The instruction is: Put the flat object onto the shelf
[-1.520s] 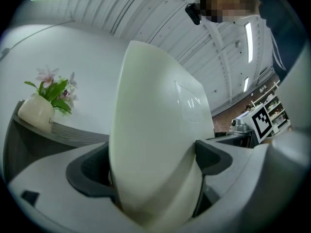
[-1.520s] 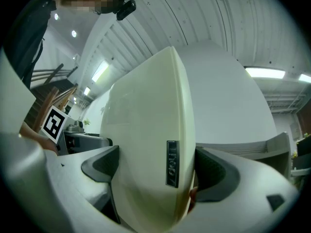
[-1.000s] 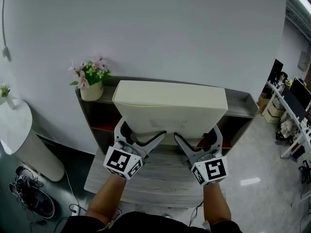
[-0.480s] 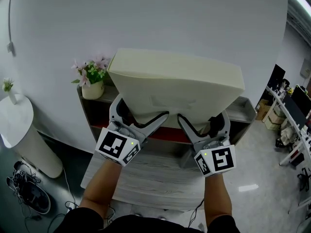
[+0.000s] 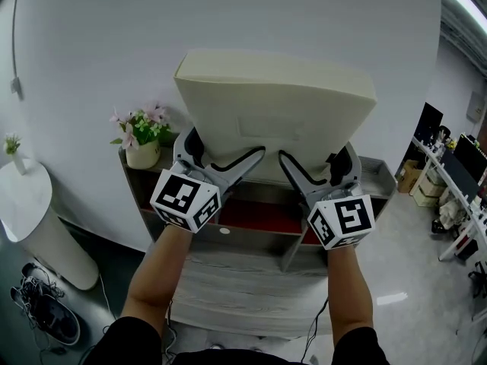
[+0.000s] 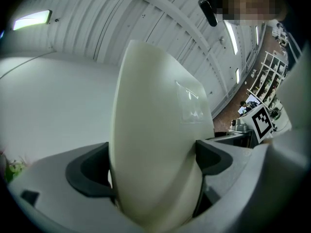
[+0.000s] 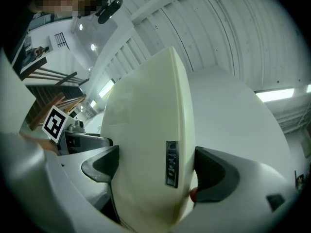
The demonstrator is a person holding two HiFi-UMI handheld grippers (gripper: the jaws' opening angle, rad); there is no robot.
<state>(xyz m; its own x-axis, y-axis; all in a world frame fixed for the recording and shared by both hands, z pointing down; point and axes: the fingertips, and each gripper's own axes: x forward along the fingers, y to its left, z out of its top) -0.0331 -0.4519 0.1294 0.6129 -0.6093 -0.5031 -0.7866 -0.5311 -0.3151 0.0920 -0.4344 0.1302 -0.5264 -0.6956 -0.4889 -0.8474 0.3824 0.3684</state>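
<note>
Standing against the white wall is one grey shelf (image 5: 374, 175) with a red inner level, and one grey wood-grain table (image 5: 243, 287) lies just before it. One white pedestal (image 5: 34, 219) stands to the left, well apart from the shelf.

One flat object (image 5: 274, 105), a cream slab, is held up in front of the wall above the shelf top, with its broad face toward the head camera and its top edge highest. It appears clear of the shelf top, though the grippers cover its lower edge.

Two grippers are in use, both at the slab's lower edge.
- **Left gripper** (image 5: 222, 150): its fingers (image 6: 92, 171) are spread to the slab's thickness and pressed on both faces of the flat object (image 6: 155, 144).
- **Right gripper** (image 5: 312, 158): its fingers (image 7: 214, 174) clamp the flat object (image 7: 146, 154) likewise, beside one small grey tag (image 7: 171, 163) on its edge.

One flower pot (image 5: 142, 154) with pink blooms sits on the shelf top's left end. One small plant (image 5: 11, 144) stands on the pedestal. One heap of dark shoes (image 5: 46, 310) lies on the floor.
</note>
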